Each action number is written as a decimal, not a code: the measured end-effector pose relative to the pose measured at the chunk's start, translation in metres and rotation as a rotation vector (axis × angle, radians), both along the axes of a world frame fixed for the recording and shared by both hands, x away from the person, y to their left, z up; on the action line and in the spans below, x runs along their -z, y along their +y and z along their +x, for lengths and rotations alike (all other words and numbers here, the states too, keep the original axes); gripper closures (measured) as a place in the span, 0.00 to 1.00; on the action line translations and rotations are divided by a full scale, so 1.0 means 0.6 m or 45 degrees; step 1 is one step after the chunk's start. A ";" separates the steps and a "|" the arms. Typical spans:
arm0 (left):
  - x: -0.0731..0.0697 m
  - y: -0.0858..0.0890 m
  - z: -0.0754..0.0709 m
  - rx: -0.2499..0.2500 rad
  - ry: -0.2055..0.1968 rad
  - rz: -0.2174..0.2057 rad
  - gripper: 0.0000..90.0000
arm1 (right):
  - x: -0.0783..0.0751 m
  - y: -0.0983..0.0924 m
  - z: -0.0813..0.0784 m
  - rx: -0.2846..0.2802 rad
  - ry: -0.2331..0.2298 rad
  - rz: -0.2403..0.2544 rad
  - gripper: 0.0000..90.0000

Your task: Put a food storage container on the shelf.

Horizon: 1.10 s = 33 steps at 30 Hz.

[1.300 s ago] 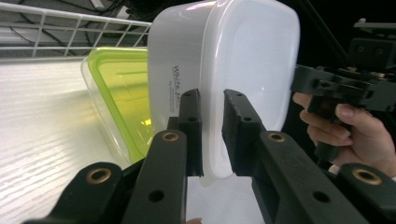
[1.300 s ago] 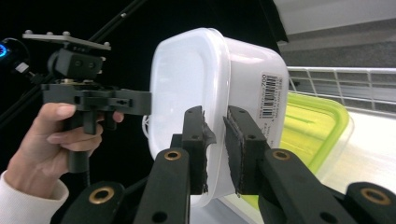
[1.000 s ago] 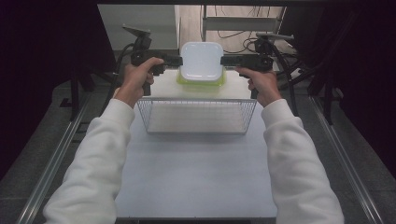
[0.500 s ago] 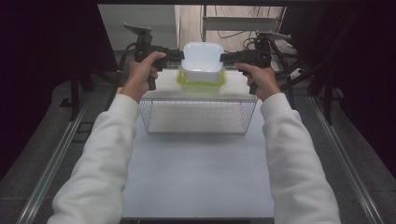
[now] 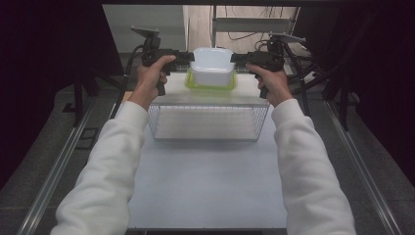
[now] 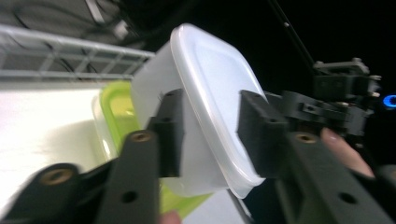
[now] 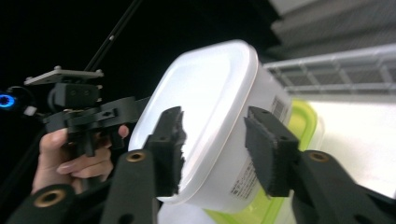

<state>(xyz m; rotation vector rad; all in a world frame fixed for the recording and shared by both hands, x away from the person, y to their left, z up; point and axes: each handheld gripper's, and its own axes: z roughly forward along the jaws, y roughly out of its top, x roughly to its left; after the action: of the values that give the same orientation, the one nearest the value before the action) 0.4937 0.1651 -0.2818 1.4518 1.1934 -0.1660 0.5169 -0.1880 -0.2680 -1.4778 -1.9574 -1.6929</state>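
White table: translucent white tub stacked on green-lidded container.

Both arms stretched toward 12 o'clock, white sleeves, wrists level. Left tongs point toward 3 o'clock, right tongs toward 9 o'clock — tips facing each other. Jaws of both just been opening, now parted, pads loose — no squeeze.

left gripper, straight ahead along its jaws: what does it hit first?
The white lidded container. Its rim already sits between the left gripper jaws, which have just been opening and seem off it. Beyond it, likely the right gripper on the far side, though depth is unclear.
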 end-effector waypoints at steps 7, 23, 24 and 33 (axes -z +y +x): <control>-0.022 0.006 -0.051 0.052 -0.166 0.093 0.46 | -0.011 -0.028 -0.037 -0.005 -0.148 -0.040 0.44; 0.049 0.038 -0.225 0.105 -0.266 0.167 0.35 | 0.034 -0.093 -0.184 -0.081 -0.390 -0.206 0.36; 0.061 0.038 -0.234 0.114 -0.263 0.173 0.35 | 0.040 -0.095 -0.191 -0.085 -0.391 -0.207 0.36; 0.164 0.055 -0.303 0.083 -0.248 0.314 0.36 | 0.128 -0.121 -0.259 -0.132 -0.422 -0.292 0.35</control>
<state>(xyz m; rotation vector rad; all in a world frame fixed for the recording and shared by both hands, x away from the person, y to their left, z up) 0.3120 0.1982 -0.3803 1.6816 1.0346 0.0801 0.3617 -0.2605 -0.3448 -1.1928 -2.4232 -1.8140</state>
